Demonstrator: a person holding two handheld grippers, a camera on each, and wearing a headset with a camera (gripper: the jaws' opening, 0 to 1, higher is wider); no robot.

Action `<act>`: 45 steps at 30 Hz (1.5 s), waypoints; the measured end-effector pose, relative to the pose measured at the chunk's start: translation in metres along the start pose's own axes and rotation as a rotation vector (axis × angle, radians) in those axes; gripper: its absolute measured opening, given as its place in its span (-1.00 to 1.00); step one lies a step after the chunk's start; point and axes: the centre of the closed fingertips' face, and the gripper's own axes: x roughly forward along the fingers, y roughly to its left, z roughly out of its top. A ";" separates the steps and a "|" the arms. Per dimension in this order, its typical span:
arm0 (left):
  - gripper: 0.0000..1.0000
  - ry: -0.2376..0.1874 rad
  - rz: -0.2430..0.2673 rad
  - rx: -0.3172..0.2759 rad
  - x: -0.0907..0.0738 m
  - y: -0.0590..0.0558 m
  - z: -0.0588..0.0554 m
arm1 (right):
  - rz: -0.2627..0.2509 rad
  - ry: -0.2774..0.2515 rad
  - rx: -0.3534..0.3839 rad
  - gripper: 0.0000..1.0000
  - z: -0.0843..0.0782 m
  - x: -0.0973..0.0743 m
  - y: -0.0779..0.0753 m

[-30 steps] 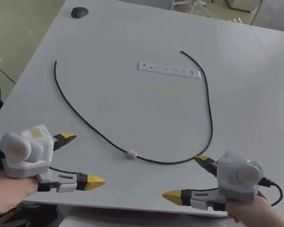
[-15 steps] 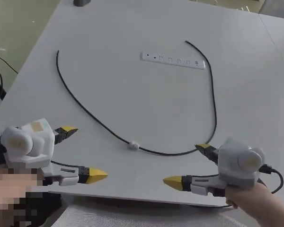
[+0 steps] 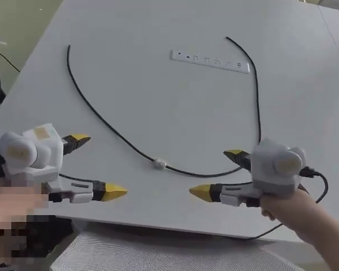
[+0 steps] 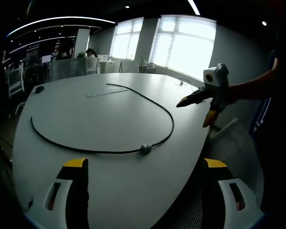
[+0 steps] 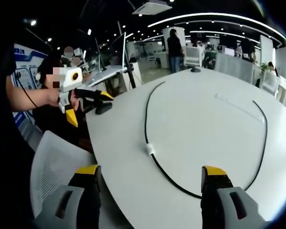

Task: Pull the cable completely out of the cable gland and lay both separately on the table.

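I have the left gripper (image 3: 101, 165) at the lower left of the head view, its two yellow-tipped jaws spread wide and pointing toward the right of the frame. My left hand (image 3: 14, 206) holds its handle near the bottom left corner. The right gripper (image 3: 212, 171) sits at the lower right, its jaws likewise wide apart and pointing left, so the two pairs of tips face each other across a gap. My right hand (image 3: 288, 210) wraps that handle from below, and the forearm (image 3: 327, 248) runs off the bottom right corner. In each gripper view, that gripper's own jaws rise at either side of the bottom edge, well apart.
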 end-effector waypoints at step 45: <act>0.96 0.033 0.002 -0.033 0.002 -0.003 -0.023 | 0.167 0.300 -0.197 0.16 -0.004 0.100 0.002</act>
